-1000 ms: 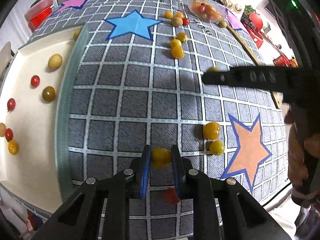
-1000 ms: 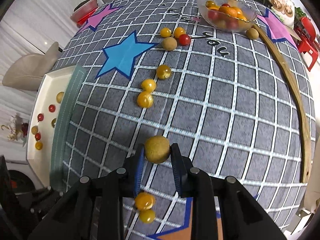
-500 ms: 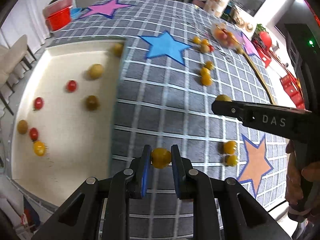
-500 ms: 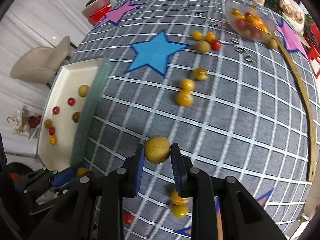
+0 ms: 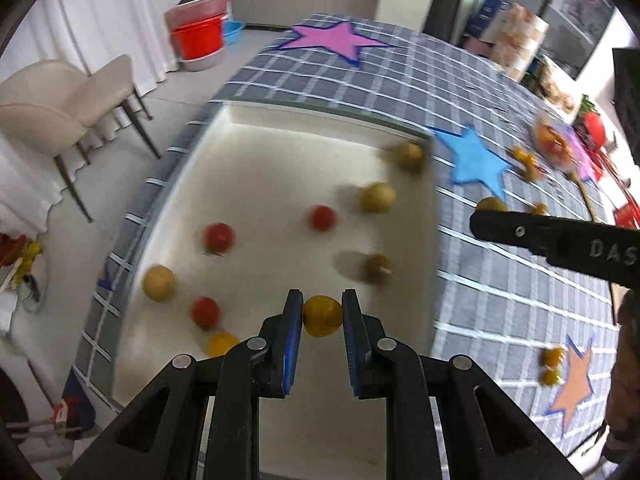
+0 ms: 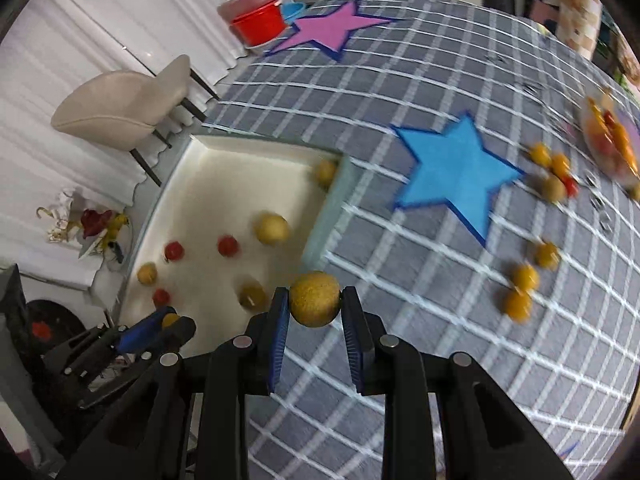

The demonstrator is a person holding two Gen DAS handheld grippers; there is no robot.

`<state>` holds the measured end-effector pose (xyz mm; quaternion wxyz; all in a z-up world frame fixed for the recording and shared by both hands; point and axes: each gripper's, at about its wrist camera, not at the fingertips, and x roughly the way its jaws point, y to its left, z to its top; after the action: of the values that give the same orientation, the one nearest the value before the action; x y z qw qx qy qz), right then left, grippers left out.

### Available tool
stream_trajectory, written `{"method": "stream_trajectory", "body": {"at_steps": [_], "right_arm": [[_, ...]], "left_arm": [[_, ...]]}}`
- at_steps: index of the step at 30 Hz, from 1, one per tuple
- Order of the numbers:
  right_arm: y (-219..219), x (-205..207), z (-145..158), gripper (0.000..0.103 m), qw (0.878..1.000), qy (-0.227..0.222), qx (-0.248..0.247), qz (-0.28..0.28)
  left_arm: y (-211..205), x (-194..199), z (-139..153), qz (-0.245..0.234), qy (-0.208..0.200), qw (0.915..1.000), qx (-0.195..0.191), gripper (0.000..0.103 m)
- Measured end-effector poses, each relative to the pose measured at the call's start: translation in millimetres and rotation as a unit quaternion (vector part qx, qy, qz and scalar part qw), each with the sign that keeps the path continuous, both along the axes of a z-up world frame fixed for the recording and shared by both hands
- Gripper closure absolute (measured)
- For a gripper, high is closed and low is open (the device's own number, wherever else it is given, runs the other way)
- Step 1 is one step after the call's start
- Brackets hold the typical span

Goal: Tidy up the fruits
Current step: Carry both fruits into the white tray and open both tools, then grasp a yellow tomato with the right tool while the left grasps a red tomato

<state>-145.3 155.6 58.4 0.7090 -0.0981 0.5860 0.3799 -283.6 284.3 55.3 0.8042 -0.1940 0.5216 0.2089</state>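
My left gripper (image 5: 322,314) is shut on a small yellow tomato (image 5: 322,316) and holds it over the near part of the cream tray (image 5: 256,168). The tray holds several red, yellow and tan fruits. My right gripper (image 6: 314,300) is shut on a tan round fruit (image 6: 315,299) above the tray's right rim (image 6: 326,216). It also shows in the left wrist view (image 5: 560,240). Loose yellow fruits (image 6: 524,284) lie on the grey checked cloth. A clear bowl of fruit (image 6: 610,140) stands at the far right.
A beige chair (image 6: 116,112) stands left of the table. A red tub (image 6: 256,24) sits on the floor beyond. Blue (image 6: 452,172) and pink (image 6: 332,28) stars are printed on the cloth. More fruits (image 6: 554,172) cluster near the bowl.
Both grippers have swung left toward the tray with their fruits held. The left one has gone from the cloth to over the tray; the right one has reached the tray's rim.
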Motion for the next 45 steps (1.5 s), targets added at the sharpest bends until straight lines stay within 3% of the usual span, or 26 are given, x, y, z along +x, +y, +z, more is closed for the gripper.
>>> {"method": "stream_trajectory", "body": {"at_steps": [10, 27, 29, 30, 31, 32, 38, 40, 45], "right_arm": [[74.7, 14.9, -20.1, 0.074, 1.0, -0.005, -0.015, 0.014], [104.9, 23.7, -52.7, 0.074, 0.998, -0.013, -0.054, 0.023], [106.6, 23.4, -53.2, 0.074, 0.998, -0.015, -0.056, 0.024], [106.6, 23.6, -52.8, 0.074, 0.998, -0.014, -0.056, 0.024], [107.0, 23.4, -52.6, 0.073, 0.998, -0.013, -0.055, 0.025], [108.3, 22.4, -52.5, 0.072, 0.998, -0.01, -0.054, 0.026], [107.0, 24.1, -49.4, 0.041, 0.999, -0.005, -0.043, 0.026], [103.7, 23.5, -41.8, 0.026, 0.999, -0.004, -0.029, 0.025], [91.4, 22.5, -18.5, 0.021, 1.0, -0.013, -0.005, 0.016]], "left_arm": [[37.0, 5.8, -26.0, 0.029, 0.019, 0.9994, -0.002, 0.082], [32.6, 15.0, -37.1, 0.014, 0.044, 0.9989, 0.012, 0.081], [31.8, 16.5, -36.9, 0.014, 0.05, 0.9985, 0.018, 0.067], [32.1, 16.8, -36.9, 0.017, 0.052, 0.9982, 0.022, 0.038], [32.5, 15.2, -35.8, 0.022, 0.05, 0.9982, 0.026, 0.023], [32.2, 13.4, -33.0, 0.025, 0.042, 0.9983, 0.033, 0.023], [29.7, 13.7, -33.1, 0.018, 0.053, 0.9981, 0.028, 0.023], [28.8, 14.2, -32.5, 0.017, 0.054, 0.998, 0.026, 0.023], [25.8, 14.6, -30.7, 0.014, 0.062, 0.9975, 0.031, 0.023]]}}
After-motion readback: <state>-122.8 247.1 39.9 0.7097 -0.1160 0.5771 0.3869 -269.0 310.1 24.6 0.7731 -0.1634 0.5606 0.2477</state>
